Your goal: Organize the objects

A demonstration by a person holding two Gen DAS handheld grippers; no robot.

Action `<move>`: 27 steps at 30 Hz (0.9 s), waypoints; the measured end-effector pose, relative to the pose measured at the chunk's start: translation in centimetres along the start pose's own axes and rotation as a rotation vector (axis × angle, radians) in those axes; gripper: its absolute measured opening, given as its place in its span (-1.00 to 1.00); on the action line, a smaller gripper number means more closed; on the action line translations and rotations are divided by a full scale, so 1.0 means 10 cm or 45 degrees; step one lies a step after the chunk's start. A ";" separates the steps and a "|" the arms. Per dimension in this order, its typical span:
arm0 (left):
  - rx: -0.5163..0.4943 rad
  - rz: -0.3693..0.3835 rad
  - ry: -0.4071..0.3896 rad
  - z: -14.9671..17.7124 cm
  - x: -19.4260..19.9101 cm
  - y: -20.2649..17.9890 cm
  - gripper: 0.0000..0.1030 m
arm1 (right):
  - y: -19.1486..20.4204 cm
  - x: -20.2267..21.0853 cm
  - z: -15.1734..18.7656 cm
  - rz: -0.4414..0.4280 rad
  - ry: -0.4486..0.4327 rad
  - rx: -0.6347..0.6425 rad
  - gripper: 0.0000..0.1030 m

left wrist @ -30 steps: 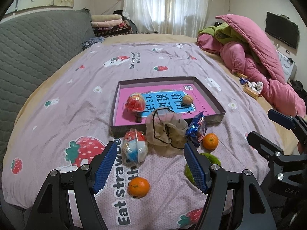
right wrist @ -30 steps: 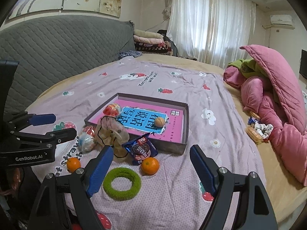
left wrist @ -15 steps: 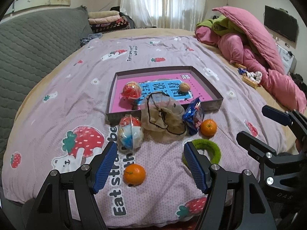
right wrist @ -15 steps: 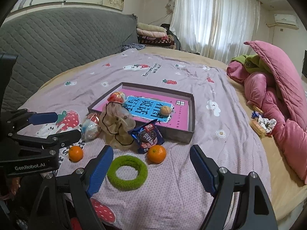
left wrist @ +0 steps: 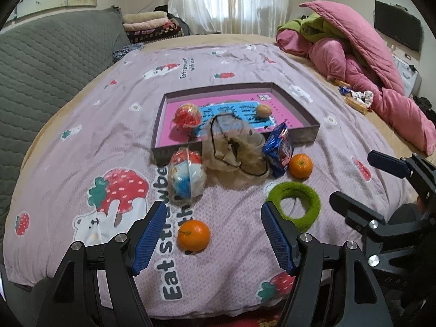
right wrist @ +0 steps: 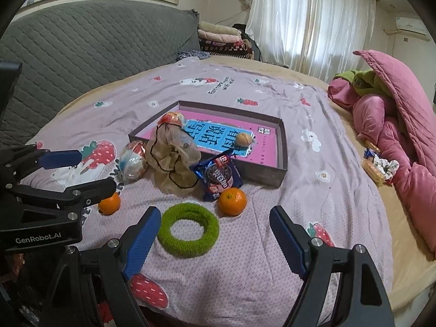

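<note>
Matt printed cotton bedsheet beneath both grippers. Fuzzy green fabric ring just ahead of the right gripper's ribbed blue pads. Dimpled, glossy-skinned orange between the left gripper's pads. Beyond: crinkled glossy foil snack packet; sheer mesh pouch; matt cardboard tray.

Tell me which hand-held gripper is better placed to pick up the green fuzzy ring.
Probably the right hand-held gripper: the green ring lies just ahead between its open fingers, beyond the left one's right finger.
</note>
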State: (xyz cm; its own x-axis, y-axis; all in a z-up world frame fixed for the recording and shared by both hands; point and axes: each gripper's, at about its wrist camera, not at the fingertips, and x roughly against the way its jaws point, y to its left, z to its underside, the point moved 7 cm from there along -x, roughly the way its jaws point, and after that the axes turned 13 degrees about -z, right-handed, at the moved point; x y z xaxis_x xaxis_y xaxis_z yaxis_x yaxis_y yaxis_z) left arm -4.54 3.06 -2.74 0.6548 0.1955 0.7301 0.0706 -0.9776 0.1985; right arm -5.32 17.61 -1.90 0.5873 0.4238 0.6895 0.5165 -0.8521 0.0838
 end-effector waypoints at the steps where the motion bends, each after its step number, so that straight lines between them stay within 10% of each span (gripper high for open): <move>1: 0.002 -0.001 0.010 0.03 -0.02 0.01 0.43 | 0.01 -0.02 0.02 -0.004 0.007 -0.001 0.58; 27: 0.033 -0.022 0.128 0.37 -0.41 0.19 0.43 | -0.17 -0.21 0.17 0.007 0.045 -0.082 0.58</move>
State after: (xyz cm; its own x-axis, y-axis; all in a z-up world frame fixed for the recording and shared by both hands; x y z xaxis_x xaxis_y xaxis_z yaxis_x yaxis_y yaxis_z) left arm -4.30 0.08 -7.78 0.5747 0.2180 0.7888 0.1017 -0.9754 0.1956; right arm -6.41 18.71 -4.70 0.5670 0.4085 0.7153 0.4713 -0.8731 0.1250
